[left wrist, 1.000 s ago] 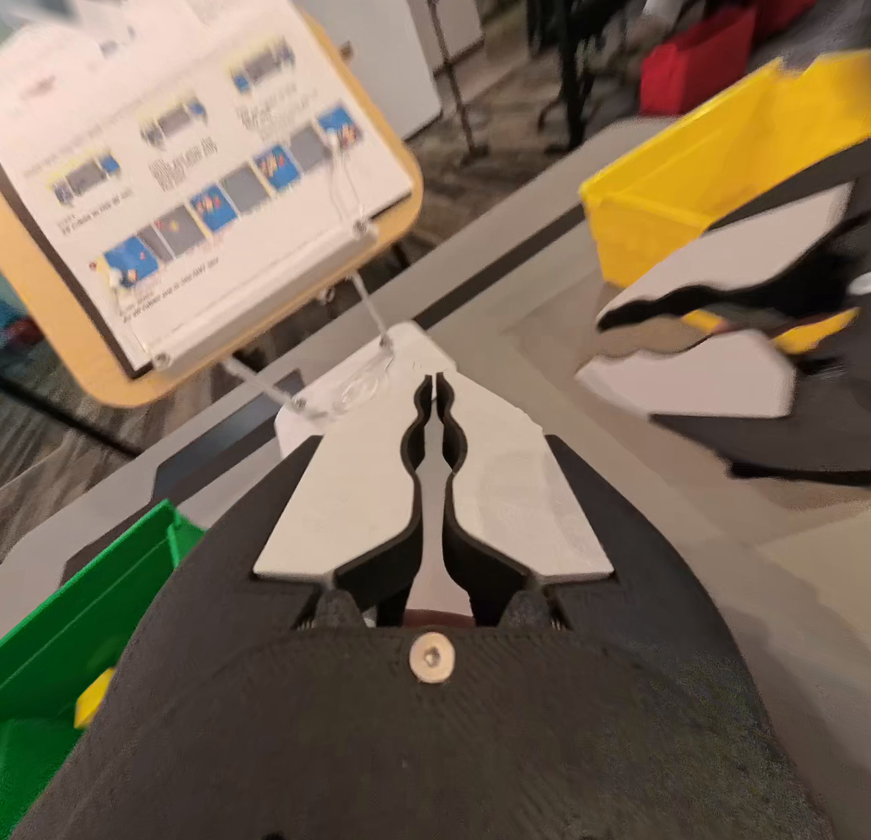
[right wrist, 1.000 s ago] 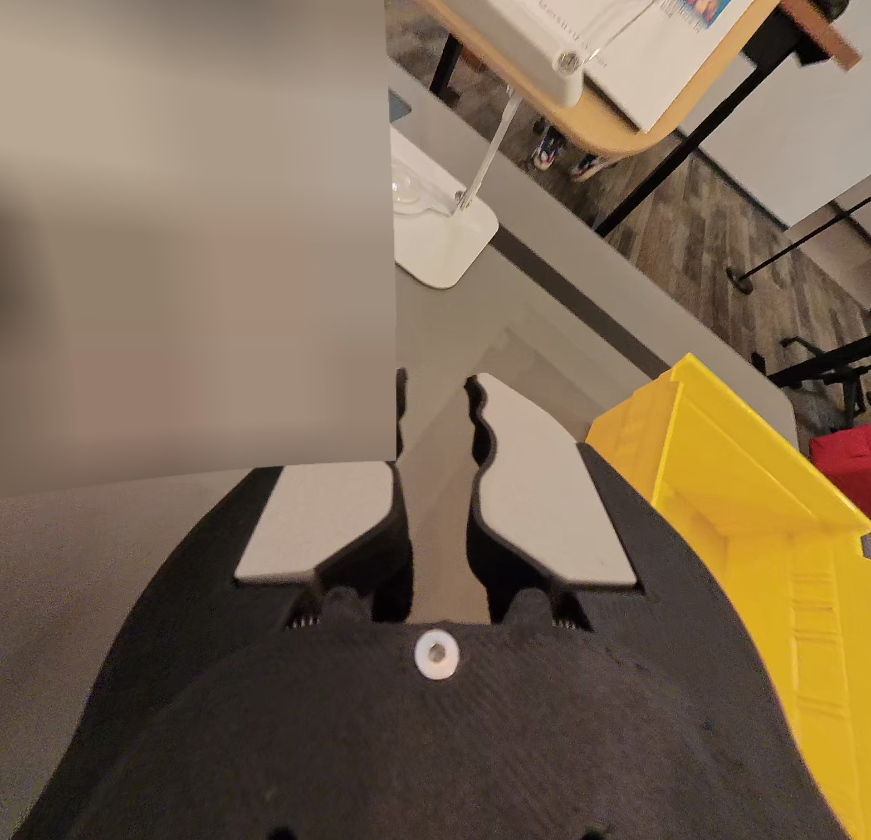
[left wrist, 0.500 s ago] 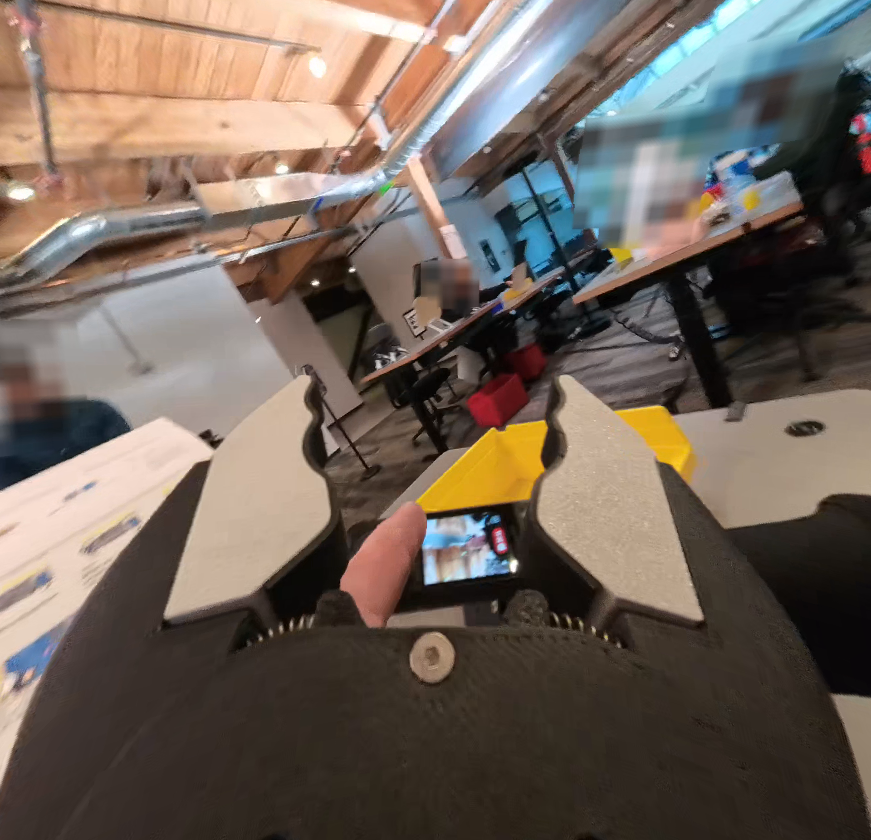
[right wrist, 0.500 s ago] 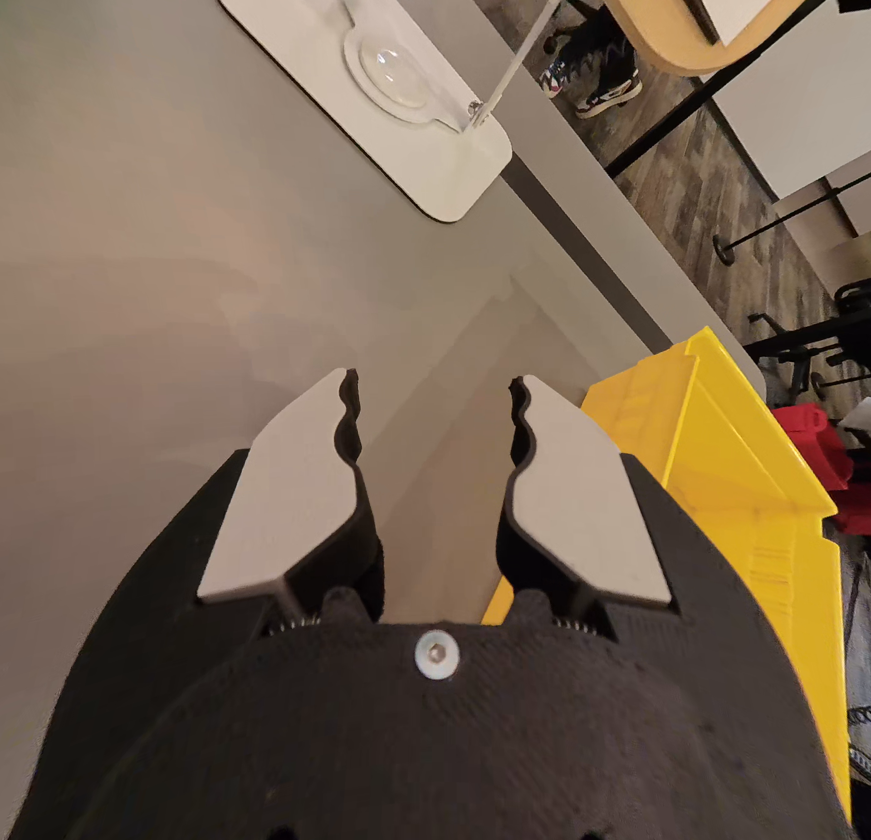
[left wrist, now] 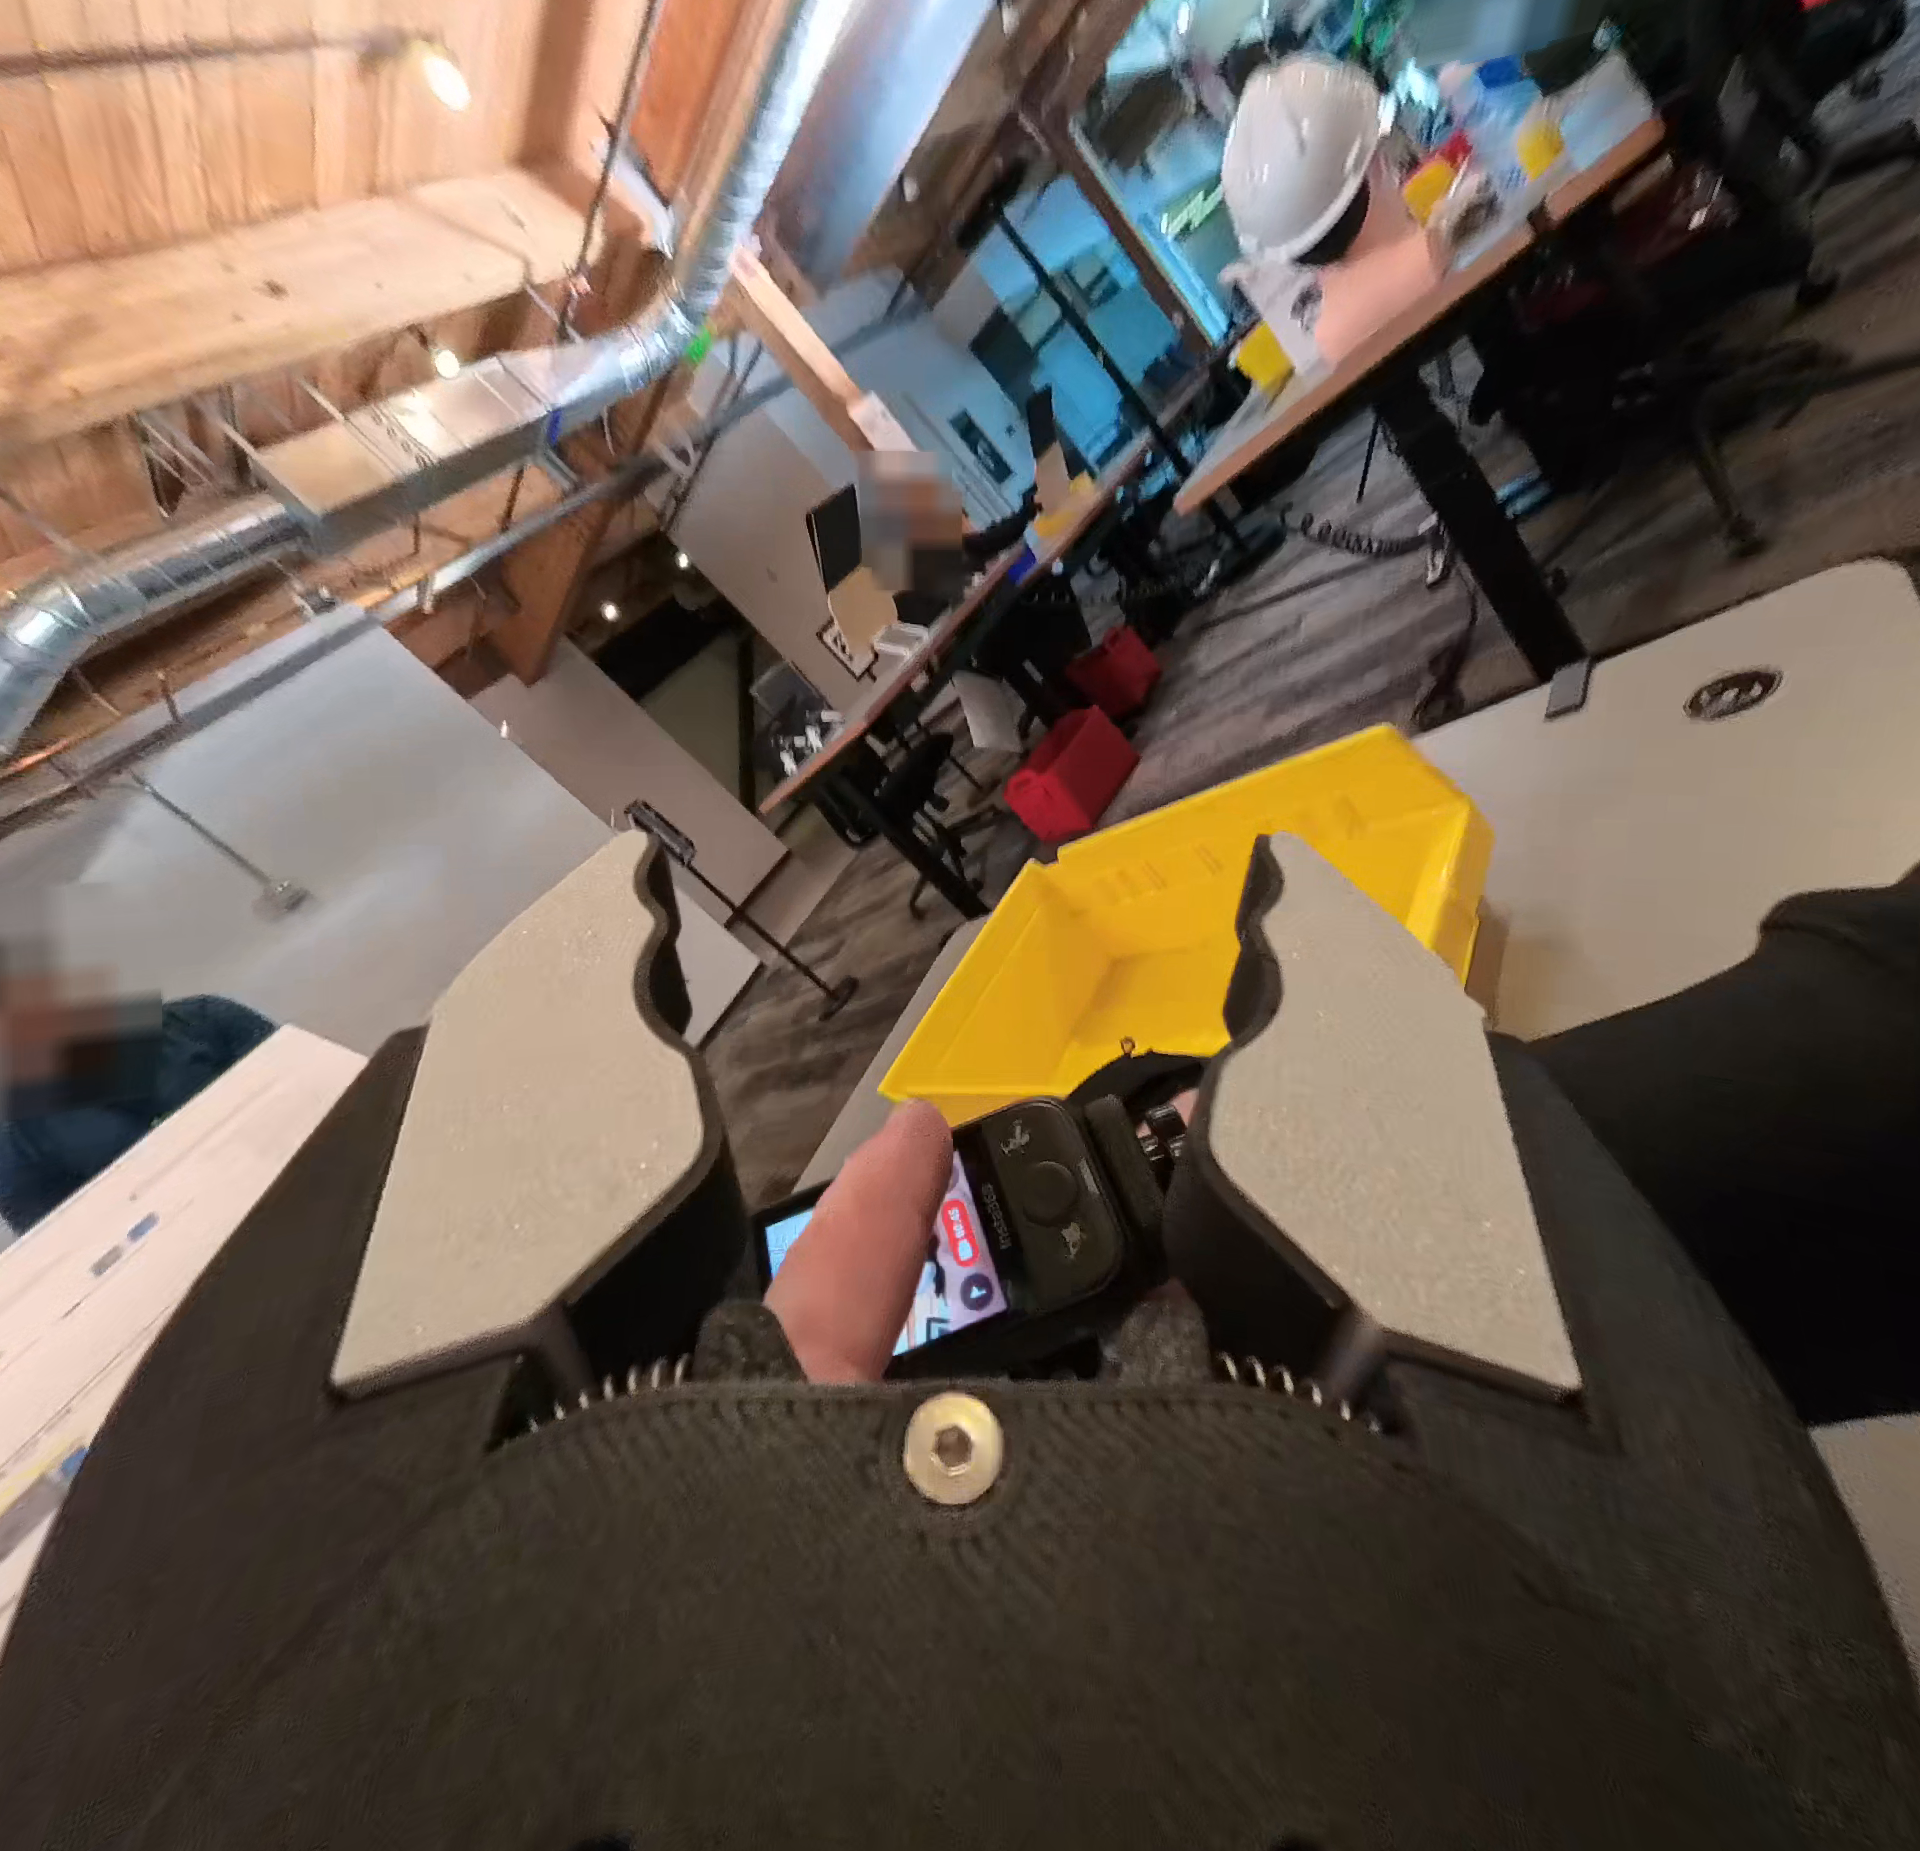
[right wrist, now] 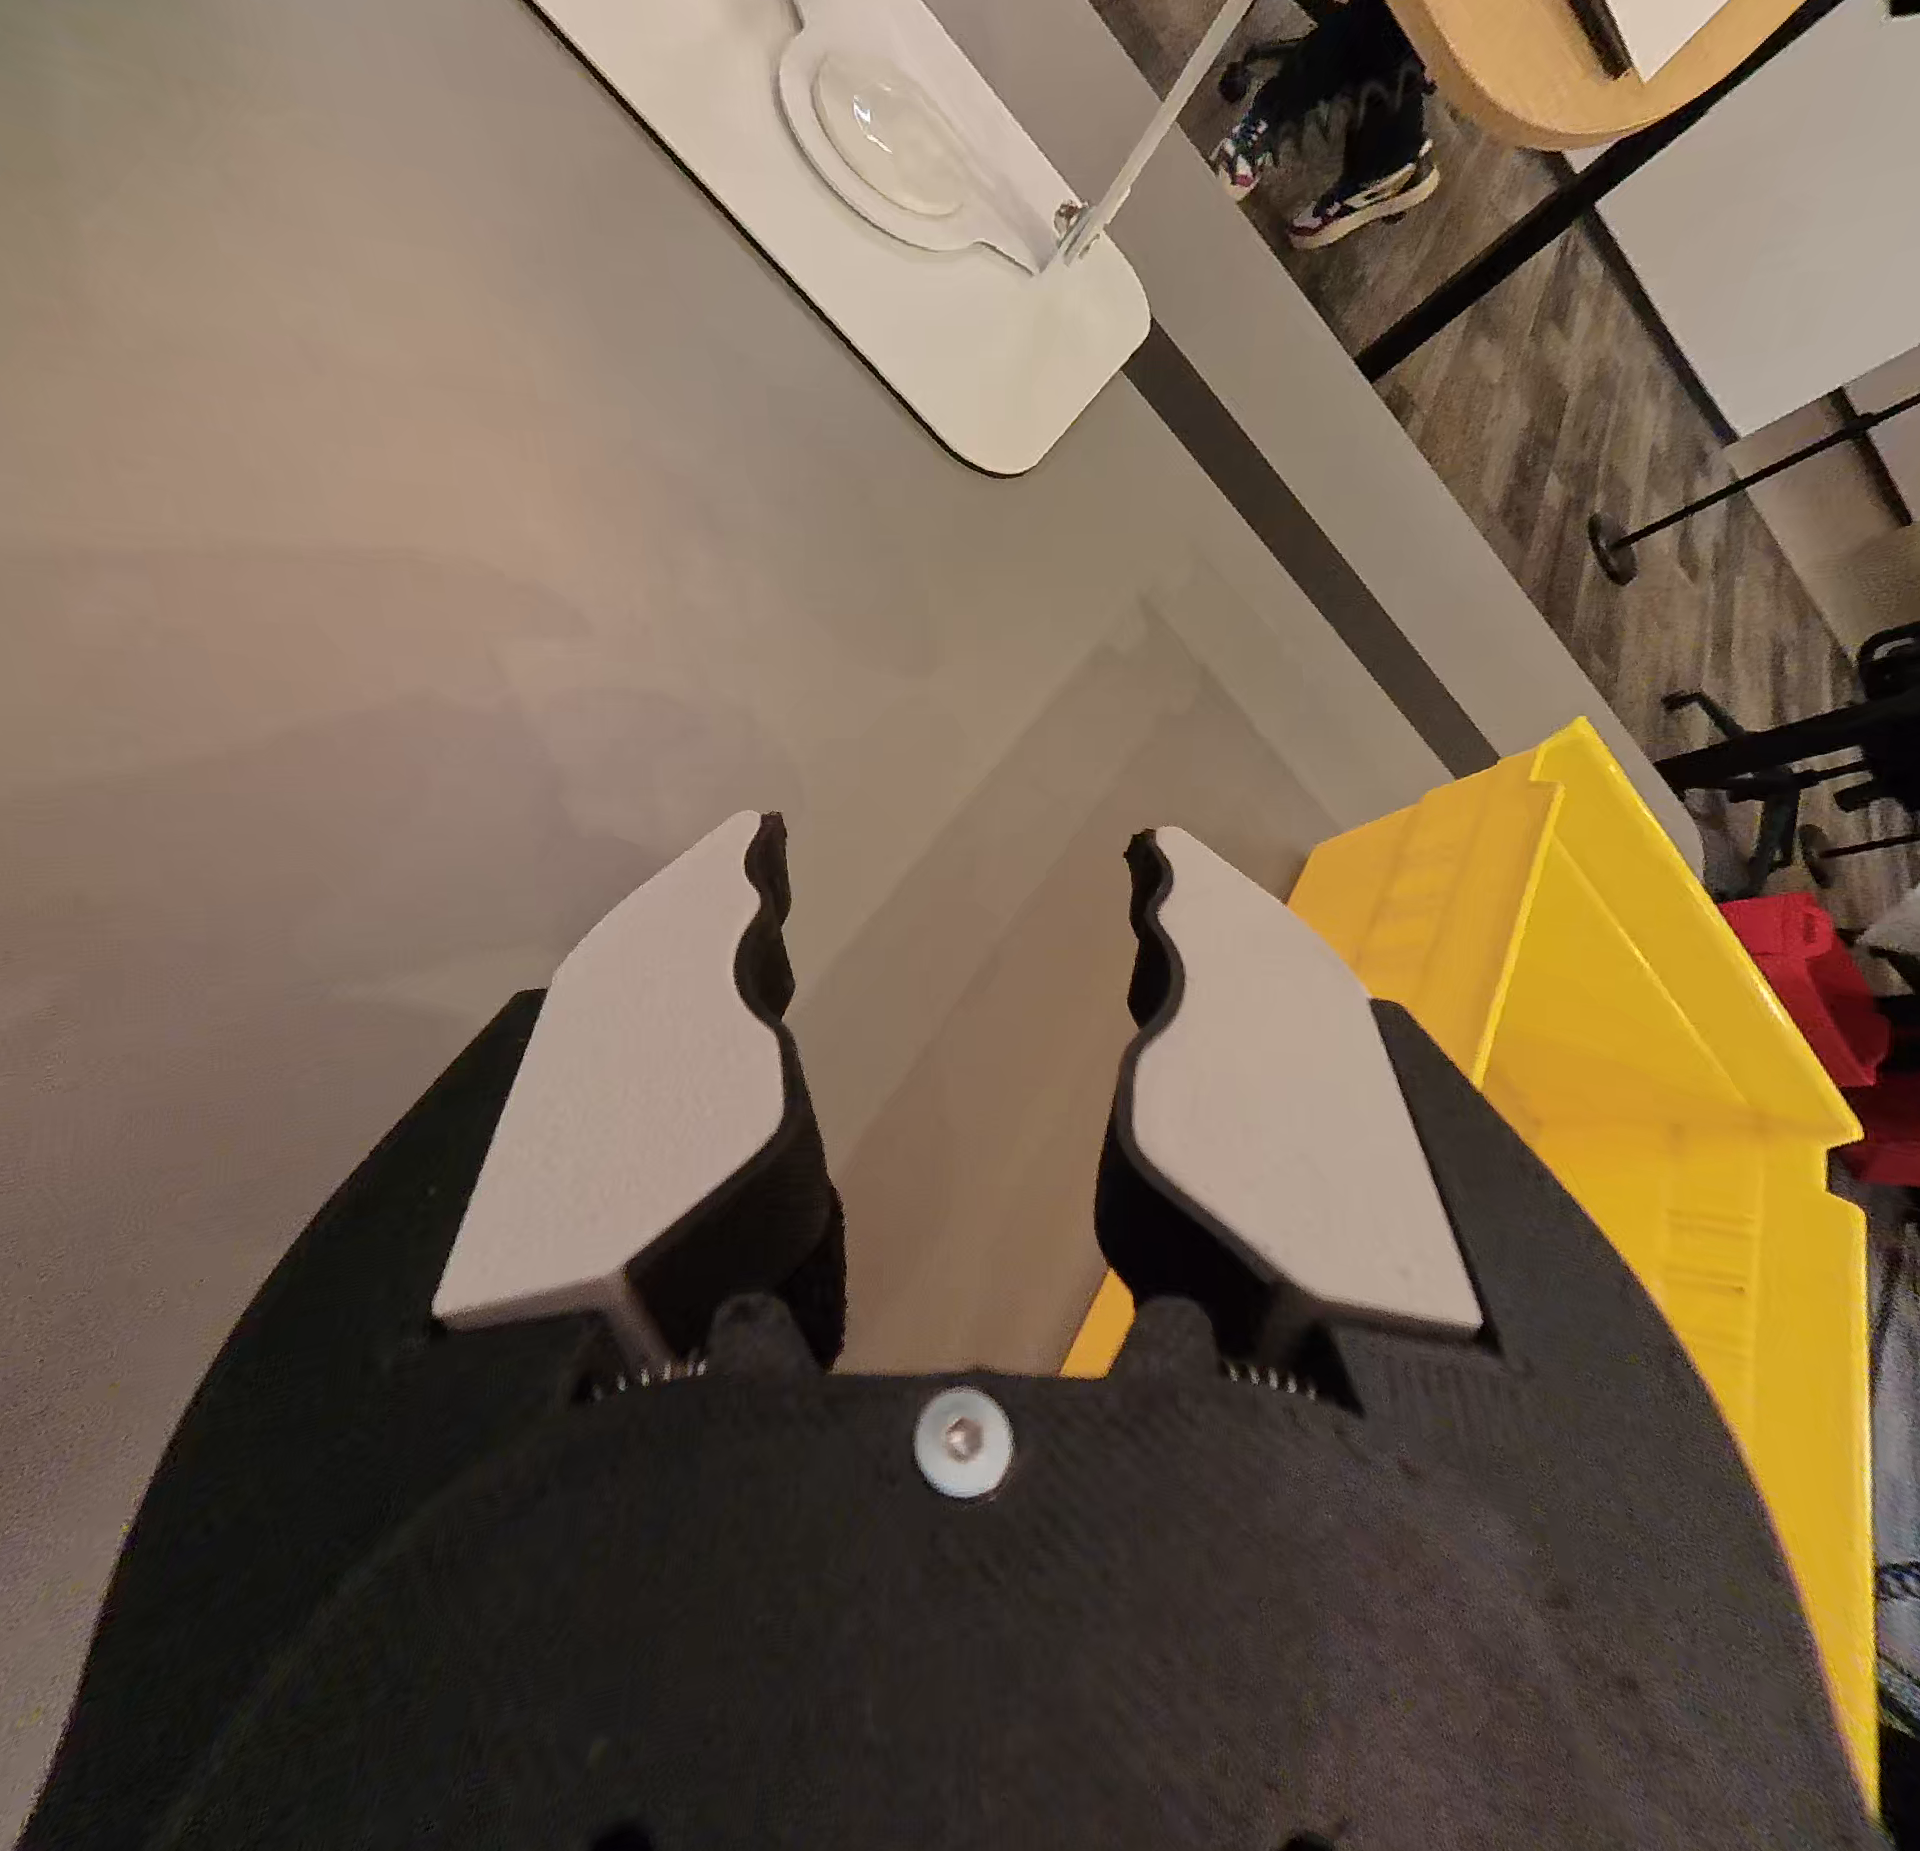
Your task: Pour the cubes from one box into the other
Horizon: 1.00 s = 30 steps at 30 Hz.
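Observation:
A yellow box (left wrist: 1164, 960) stands on the grey table, seen in the left wrist view past my left gripper (left wrist: 956, 851), and looks empty inside. My left gripper is open, tilted up toward the room, holding nothing. Between its fingers a person's finger (left wrist: 868, 1240) touches the screen of a small black camera (left wrist: 1039, 1219). In the right wrist view my right gripper (right wrist: 956, 830) is open and empty above the bare table, with the yellow box (right wrist: 1621, 1053) just to its right. No cubes and no green box show.
A white stand base (right wrist: 883, 191) with a clear dome sits on the table beyond the right gripper. A black sleeve (left wrist: 1766, 1126) lies to the right of the left gripper. Other desks, red bins (left wrist: 1070, 762) and a white helmet (left wrist: 1299, 160) are in the room behind.
My left gripper opened and swung up from the table toward the room; a finger now touches a camera screen. My right gripper opened wider and tipped down toward the table.

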Each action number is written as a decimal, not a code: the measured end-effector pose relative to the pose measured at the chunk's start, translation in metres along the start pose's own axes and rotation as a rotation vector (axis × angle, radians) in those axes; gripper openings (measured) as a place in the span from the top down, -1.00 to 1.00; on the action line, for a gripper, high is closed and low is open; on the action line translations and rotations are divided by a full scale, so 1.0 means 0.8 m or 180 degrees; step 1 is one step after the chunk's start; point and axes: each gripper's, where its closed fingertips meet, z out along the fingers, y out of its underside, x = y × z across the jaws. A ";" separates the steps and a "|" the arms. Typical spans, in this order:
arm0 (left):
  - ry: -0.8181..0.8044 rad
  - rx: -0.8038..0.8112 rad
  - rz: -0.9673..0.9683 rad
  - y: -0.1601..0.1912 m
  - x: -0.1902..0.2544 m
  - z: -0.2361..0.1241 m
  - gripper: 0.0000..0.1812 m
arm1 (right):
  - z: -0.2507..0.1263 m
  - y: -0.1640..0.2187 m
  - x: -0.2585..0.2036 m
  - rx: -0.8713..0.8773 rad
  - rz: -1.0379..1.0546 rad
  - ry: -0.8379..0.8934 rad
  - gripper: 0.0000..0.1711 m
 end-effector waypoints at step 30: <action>-0.1028 -0.2872 -0.1156 0.317 -0.089 -0.081 1.00 | 0.019 -0.042 -0.034 0.0354 0.0497 -0.0196 0.95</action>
